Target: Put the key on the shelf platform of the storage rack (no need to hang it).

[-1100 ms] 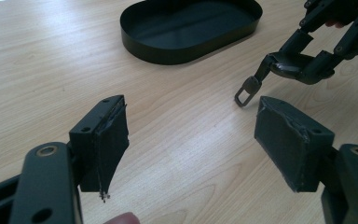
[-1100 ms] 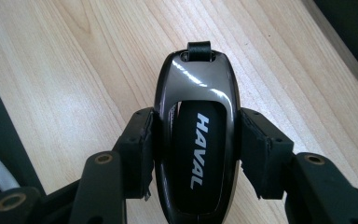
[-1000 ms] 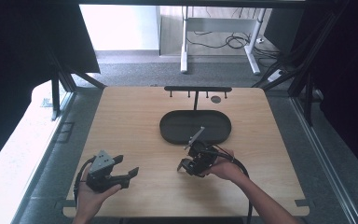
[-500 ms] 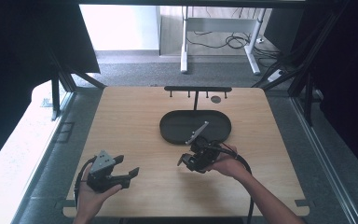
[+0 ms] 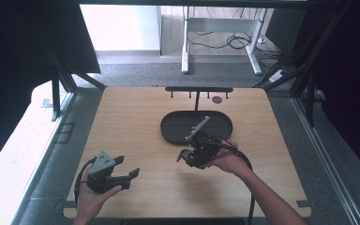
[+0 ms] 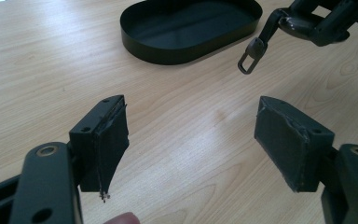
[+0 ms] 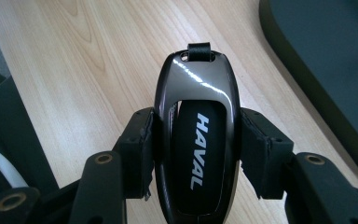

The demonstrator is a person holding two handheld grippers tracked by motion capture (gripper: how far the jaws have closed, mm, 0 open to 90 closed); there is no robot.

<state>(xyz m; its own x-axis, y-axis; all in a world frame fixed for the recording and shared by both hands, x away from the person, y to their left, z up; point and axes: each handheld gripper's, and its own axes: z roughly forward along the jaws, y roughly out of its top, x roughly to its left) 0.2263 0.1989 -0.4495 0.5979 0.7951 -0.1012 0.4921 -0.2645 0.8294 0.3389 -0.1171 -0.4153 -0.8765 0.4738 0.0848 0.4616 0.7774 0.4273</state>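
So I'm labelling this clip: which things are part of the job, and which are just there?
In play:
- right tool, shut on the HAVAL key fob
- black oval tray, beside the fob

Just there:
- left tool, open and holding nothing
- black hook rail at the table's far edge

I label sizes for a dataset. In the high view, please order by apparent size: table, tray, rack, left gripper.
1. table
2. tray
3. rack and left gripper: they look similar, so I do not rank them.
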